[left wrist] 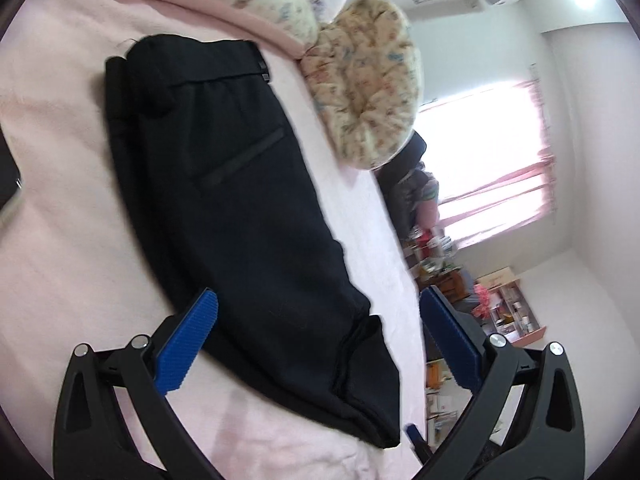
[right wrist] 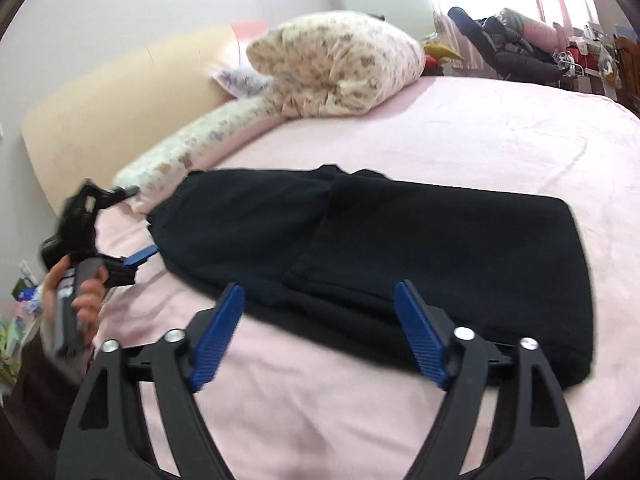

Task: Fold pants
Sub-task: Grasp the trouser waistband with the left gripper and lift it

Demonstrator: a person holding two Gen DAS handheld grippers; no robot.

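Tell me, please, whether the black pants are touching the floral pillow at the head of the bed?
Apart. The left wrist view shows a strip of pink sheet between the pants and the floral pillow; the right wrist view agrees.

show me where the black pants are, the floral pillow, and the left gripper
black pants (right wrist: 420,240), right wrist view, on the flat middle of the folded fabric.
floral pillow (right wrist: 340,64), right wrist view, on its puffed middle.
left gripper (left wrist: 318,330), left wrist view, midway between its blue fingertips, which stand wide apart.
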